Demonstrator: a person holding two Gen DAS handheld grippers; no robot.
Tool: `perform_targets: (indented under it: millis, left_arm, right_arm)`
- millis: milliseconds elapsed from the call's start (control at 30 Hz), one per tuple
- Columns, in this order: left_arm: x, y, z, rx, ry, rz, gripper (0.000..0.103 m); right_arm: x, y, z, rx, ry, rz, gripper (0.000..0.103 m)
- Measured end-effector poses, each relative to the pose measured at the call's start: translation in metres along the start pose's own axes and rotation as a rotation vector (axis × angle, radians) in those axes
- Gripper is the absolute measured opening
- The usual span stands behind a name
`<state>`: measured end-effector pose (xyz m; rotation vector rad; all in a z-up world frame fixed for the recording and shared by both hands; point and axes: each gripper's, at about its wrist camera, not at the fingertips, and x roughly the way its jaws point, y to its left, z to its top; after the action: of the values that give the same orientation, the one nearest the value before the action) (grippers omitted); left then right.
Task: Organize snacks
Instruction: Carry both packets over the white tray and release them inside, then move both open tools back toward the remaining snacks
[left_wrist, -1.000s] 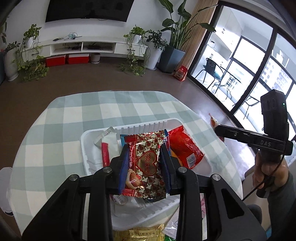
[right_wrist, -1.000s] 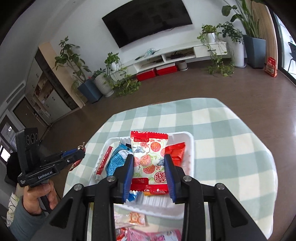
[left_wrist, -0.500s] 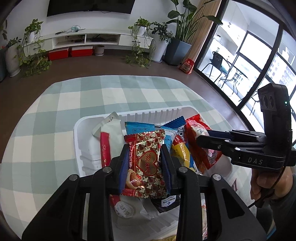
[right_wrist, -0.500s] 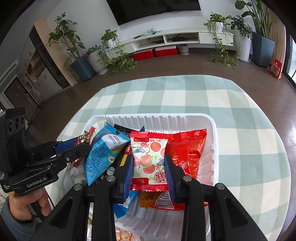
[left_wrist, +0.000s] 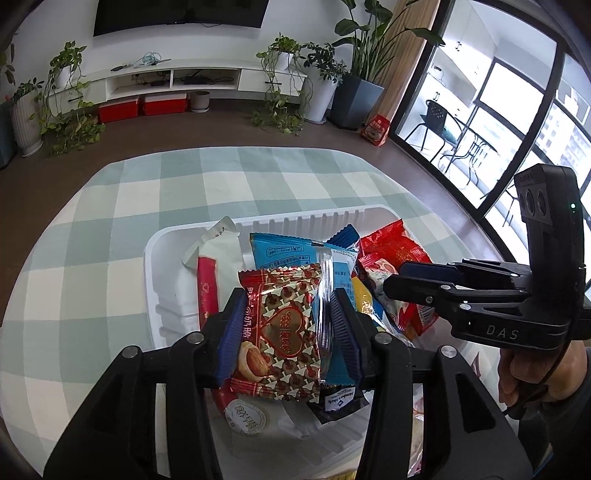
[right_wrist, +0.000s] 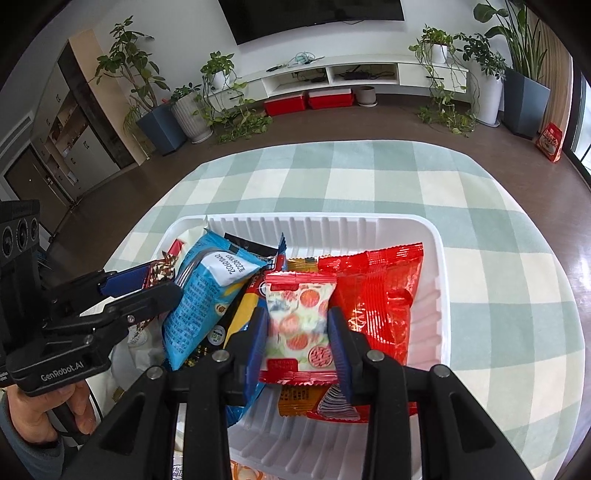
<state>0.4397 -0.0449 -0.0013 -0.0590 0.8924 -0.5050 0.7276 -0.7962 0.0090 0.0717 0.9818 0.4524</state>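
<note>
Glossy foil snack packets (left_wrist: 284, 332); ribbed white plastic tray (right_wrist: 439, 295); matt checked cloth tablecloth (right_wrist: 369, 184).

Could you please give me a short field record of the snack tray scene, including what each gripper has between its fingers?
surface: round table with green-checked cloth
container: white ribbed tray, holding many snack packets
left gripper: jaws just opening, red heart-print packet between them, over the tray
right gripper: closed on fruit-print packet, over the tray
other packets: blue packet, red packet
</note>
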Motion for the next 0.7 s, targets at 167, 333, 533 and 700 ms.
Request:
perform_targets:
  millis: [167,333,533,700]
  left_arm:
    - [-0.001,-0.001,-0.001,0.0,-0.003,0.002,0.046]
    - [-0.004,-0.001,-0.005,-0.002,-0.007,0.007,0.058]
    - [-0.01,-0.002,-0.006,-0.008,-0.021,0.002,0.058]
    - [-0.023,-0.004,-0.008,-0.004,-0.044,0.003,0.07]
  right_arm:
    - [0.0,0.001,-0.001,0.0,-0.002,-0.002,0.037]
    - [-0.003,0.001,-0.001,0.01,-0.009,-0.001,0.037]
    - [-0.017,0.005,-0.006,0.016,-0.037,0.001,0.045]
    - [-0.041,0.004,-0.012,0.039,-0.09,0.006,0.063]
